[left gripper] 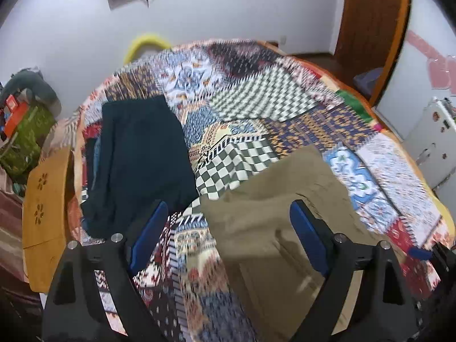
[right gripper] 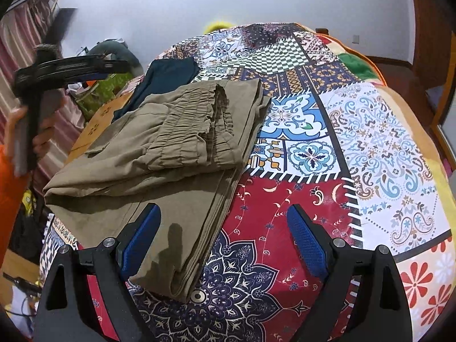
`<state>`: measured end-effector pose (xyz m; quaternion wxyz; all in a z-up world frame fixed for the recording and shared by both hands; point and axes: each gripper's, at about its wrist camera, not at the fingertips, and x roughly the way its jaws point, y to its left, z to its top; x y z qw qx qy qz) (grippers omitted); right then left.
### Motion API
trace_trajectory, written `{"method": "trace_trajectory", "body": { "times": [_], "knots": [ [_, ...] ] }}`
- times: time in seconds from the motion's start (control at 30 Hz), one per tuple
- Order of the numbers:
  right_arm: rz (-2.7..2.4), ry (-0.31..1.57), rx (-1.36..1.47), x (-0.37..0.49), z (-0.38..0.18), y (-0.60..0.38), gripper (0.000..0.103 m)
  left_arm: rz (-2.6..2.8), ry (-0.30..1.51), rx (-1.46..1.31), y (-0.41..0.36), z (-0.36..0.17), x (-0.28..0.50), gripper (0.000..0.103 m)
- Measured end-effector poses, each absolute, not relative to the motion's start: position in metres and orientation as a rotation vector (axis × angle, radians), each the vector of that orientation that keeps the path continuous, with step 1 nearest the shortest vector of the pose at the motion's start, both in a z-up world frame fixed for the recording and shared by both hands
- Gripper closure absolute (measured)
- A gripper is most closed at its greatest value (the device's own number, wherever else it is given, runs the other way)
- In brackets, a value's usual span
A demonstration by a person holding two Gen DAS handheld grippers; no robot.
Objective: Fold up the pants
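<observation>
so, biggest first: patchwork bedspread (right gripper: 356, 131) covers nearly the whole bed, loud mix of checks, paisley & florals. on its left half lie the khaki pants (right gripper: 159, 154), folded into a thick stack w/ the elastic waistband on top, flat on the spread, near the left edge. just beyond them, farther back, a dark teal garment (left gripper: 139, 154) also lies folded — the two look just apart in the left wrist view, which is blurred. wooden board (left gripper: 45, 211) sits beside the bed edge, left of the teal piece. right gripper (right gripper: 225, 245) hovers over the near corner of the pants, jaws spread wide, nothing between the blue pads (right gripper: 306, 245). left gripper (left gripper: 228, 233) is also released, jaws wide, empty, above the khaki cloth; its handle is in a hand (right gripper: 42, 134) at far left.
</observation>
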<state>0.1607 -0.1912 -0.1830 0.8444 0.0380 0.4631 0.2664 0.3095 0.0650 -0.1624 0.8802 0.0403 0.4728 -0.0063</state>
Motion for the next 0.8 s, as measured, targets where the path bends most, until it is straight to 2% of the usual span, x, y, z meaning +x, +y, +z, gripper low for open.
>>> {"method": "trace_trajectory", "body": {
  "times": [0.27, 0.33, 0.4, 0.6, 0.8],
  "knots": [
    [0.542, 0.997, 0.06, 0.17, -0.188, -0.191, 0.015, 0.027, 1.207, 0.228, 0.058, -0.245, 0.379, 0.015],
    [0.536, 0.992, 0.055, 0.171, -0.186, -0.192, 0.015, 0.037, 1.237, 0.27, 0.057, -0.262, 0.379, 0.012],
    [0.533, 0.987, 0.056, 0.172, -0.185, -0.194, 0.015, 0.048, 1.203, 0.288, 0.059, -0.265, 0.371, 0.005],
    [0.52, 0.979, 0.058, 0.173, -0.182, -0.199, 0.015, 0.063, 1.195, 0.364, 0.064, -0.26, 0.341, 0.004],
    [0.499, 0.953, 0.055, 0.167, -0.173, -0.209, 0.015, 0.08, 1.219, 0.305, 0.089, -0.25, 0.296, 0.004]
  ]
}}
